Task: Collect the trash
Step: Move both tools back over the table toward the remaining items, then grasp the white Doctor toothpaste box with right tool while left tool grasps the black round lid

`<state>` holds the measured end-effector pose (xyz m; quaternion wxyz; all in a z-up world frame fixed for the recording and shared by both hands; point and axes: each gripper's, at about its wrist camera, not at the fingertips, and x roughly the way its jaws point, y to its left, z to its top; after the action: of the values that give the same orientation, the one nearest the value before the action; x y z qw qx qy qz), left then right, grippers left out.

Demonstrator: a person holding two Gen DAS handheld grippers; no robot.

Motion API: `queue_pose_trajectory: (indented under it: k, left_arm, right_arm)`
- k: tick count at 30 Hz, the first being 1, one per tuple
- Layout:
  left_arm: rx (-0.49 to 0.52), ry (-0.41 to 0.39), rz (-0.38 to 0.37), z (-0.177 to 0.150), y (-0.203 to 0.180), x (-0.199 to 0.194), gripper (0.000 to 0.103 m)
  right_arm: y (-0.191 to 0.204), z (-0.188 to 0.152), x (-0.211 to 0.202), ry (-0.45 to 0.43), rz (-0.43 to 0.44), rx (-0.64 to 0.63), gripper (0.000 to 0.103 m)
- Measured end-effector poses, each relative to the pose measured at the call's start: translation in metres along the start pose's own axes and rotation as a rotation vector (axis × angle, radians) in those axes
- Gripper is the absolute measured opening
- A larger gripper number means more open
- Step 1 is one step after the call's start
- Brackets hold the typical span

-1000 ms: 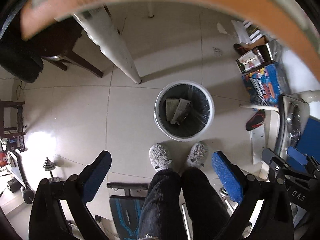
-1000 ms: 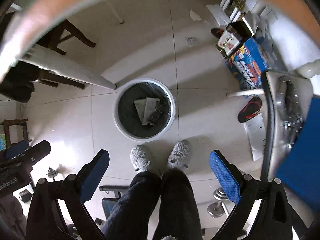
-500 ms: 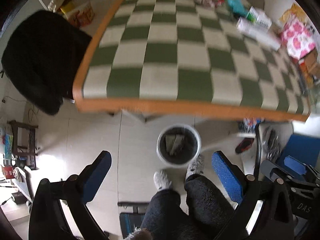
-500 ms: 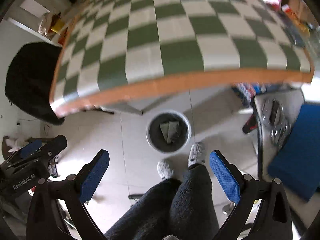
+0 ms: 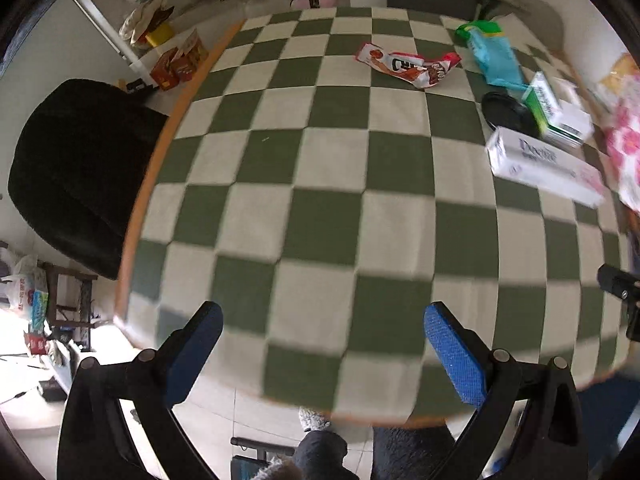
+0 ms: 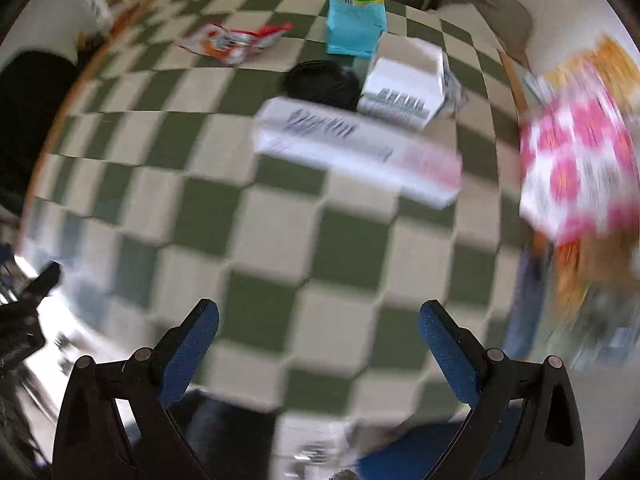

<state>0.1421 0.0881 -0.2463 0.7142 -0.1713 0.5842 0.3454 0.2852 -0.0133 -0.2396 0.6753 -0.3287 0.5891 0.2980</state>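
Note:
Trash lies on the far half of a green-and-white checkered table (image 5: 320, 208): a red and white snack wrapper (image 5: 408, 65) (image 6: 232, 42), a teal bag (image 5: 494, 56) (image 6: 354, 26), a long white box (image 5: 544, 172) (image 6: 356, 148), a white and green carton (image 5: 560, 114) (image 6: 408, 84) and a black lid (image 5: 508, 114) (image 6: 320, 82). My left gripper (image 5: 322, 336) is open and empty above the table's near edge. My right gripper (image 6: 318, 334) is open and empty, nearer the long white box. The right wrist view is blurred.
A pink-and-white patterned bag (image 6: 580, 168) (image 5: 624, 148) sits at the table's right side. A black chair back (image 5: 76, 168) stands at the left edge. The person's legs (image 5: 360, 452) show below the near edge. Boxes (image 5: 180, 62) stand on the floor beyond the table.
Both grippers have swung up from the bin on the floor to face the tabletop. The bin has dropped out of view. Both stay open and empty.

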Motion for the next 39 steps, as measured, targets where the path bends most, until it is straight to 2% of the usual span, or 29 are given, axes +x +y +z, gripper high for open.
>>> queue_pose_trajectory:
  k: [6,11,14,16,18,20,23,26,29,31,33,34,35,39]
  left_arm:
    - [-0.005,0.094,0.053,0.053,-0.050,0.051,0.103]
    - [-0.018,0.163,0.061,0.072,-0.064,0.081,0.103]
    - [-0.020,0.194,0.072,0.075,-0.062,0.092,0.103]
    - [-0.027,0.208,0.076,0.075,-0.058,0.095,0.103]
    - [-0.034,0.214,0.085,0.075,-0.051,0.096,0.103]
    - [-0.039,0.213,0.087,0.076,-0.045,0.094,0.103]
    - [-0.028,0.203,0.081,0.080,-0.046,0.090,0.103]
    - [-0.011,0.191,0.062,0.085,-0.052,0.085,0.103]
    - [-0.008,0.185,0.009,0.094,-0.065,0.082,0.103]
    - [0.000,0.178,-0.032,0.103,-0.077,0.080,0.103]
    - [0.008,0.165,-0.076,0.117,-0.092,0.079,0.102]
    - [0.013,0.155,-0.100,0.125,-0.100,0.078,0.102]
    - [0.021,0.146,-0.118,0.131,-0.106,0.078,0.102]
    - [0.105,0.111,-0.191,0.161,-0.142,0.076,0.102]
  right_arm:
    - [-0.017,0.080,0.075,0.124,-0.109,-0.302,0.101]
    - [-0.014,0.105,0.115,0.178,-0.153,-0.478,0.101]
    - [-0.012,0.115,0.129,0.194,-0.119,-0.520,0.100]
    - [-0.013,0.119,0.136,0.202,-0.073,-0.519,0.092]
    - [-0.017,0.119,0.133,0.211,-0.024,-0.497,0.076]
    - [-0.024,0.114,0.130,0.223,0.025,-0.435,0.067]
    - [-0.043,0.091,0.127,0.269,0.106,-0.291,0.063]
    - [-0.070,0.051,0.126,0.326,0.202,-0.086,0.061]
    - [-0.102,0.015,0.124,0.335,0.215,0.126,0.061]
    - [-0.135,-0.007,0.124,0.319,0.210,0.345,0.061]
    - [-0.159,-0.018,0.127,0.299,0.220,0.509,0.060]
    - [-0.175,-0.020,0.128,0.270,0.217,0.606,0.059]
    - [-0.183,-0.017,0.128,0.249,0.216,0.651,0.058]
    - [-0.206,0.013,0.134,0.218,0.221,0.715,0.064]
